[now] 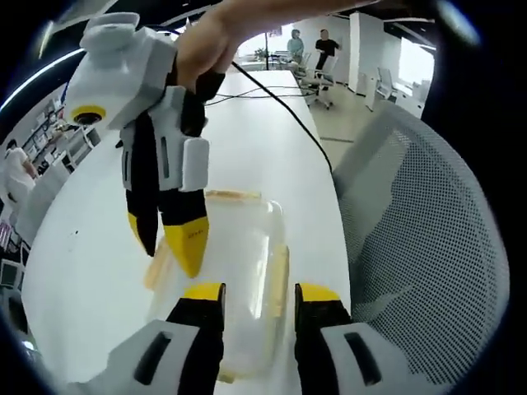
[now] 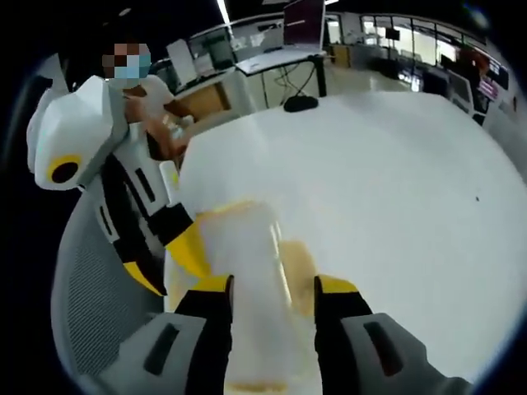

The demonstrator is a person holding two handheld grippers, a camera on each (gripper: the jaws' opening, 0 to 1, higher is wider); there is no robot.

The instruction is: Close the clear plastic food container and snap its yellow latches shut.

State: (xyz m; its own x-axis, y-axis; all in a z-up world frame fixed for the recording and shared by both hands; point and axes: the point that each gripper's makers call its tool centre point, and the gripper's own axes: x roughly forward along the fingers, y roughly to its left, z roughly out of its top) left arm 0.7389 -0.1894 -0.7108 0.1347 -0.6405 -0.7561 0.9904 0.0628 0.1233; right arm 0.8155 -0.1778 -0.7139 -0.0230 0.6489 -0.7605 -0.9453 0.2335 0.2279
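Hovering low over the clear container (image 1: 235, 280), the left hand-held gripper (image 1: 260, 298) had its two yellow-tipped jaws spread apart, empty, one on either side of the container's near end. The container sat on the white desk (image 1: 263, 140), close to the desk's edge, its lid down on top and yellow latches (image 1: 280, 276) lying along its sides. Just past the container's far side, the right hand-held gripper (image 1: 169, 239) came down from above, a hand (image 1: 202, 49) wrapped round its grip, jaw tips pointing at the latch (image 1: 158, 267) on that side; whether they touched it, I could not tell. Beside the container, off the desk edge, stood a grey mesh chair (image 1: 428, 230). From the right gripper view, the right hand-held gripper (image 2: 272, 288) also had its jaws parted over the blurred container (image 2: 247, 247), nothing gripped, while the left hand-held gripper (image 2: 177, 259) reached in at the container's other side. Further beyond the container, a black cable (image 1: 280, 103) ran across the desk.
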